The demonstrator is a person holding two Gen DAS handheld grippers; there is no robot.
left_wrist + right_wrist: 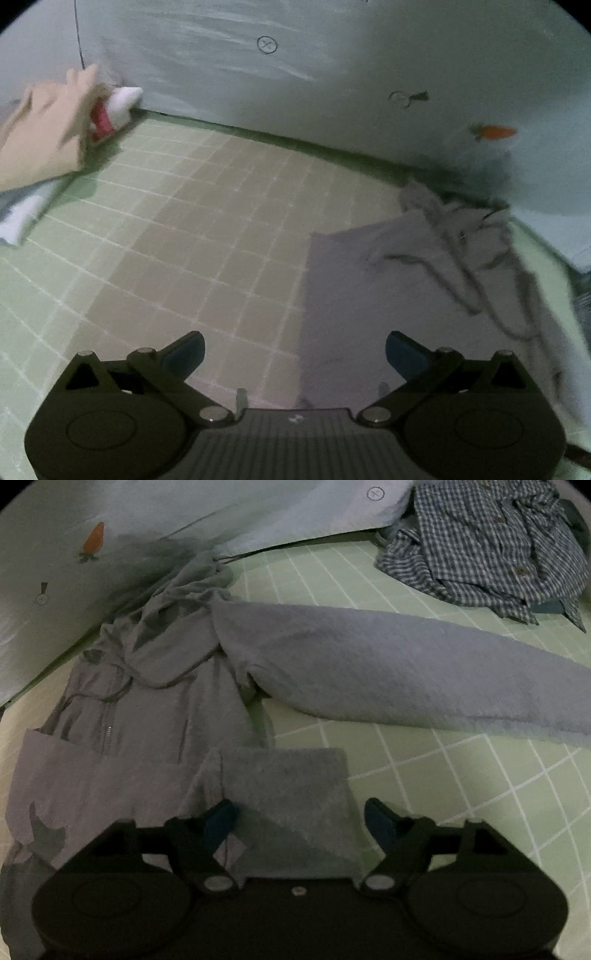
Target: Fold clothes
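Observation:
A grey zip hoodie (155, 701) lies on the green checked sheet (461, 775), hood toward the wall, one sleeve (406, 672) stretched out to the right. Its lower corner is folded over, and that flap (288, 782) lies between the fingers of my right gripper (299, 823), which is open just above it. In the left wrist view the hoodie (424, 288) shows at the right. My left gripper (295, 350) is open and empty, over the sheet at the hoodie's left edge.
A crumpled blue checked shirt (487, 546) lies at the far right. A pale cover with a carrot print (493, 132) rises along the back. A bare hand (48, 125) holding a red and white object (114, 107) is at the far left, by white cloth (18, 218).

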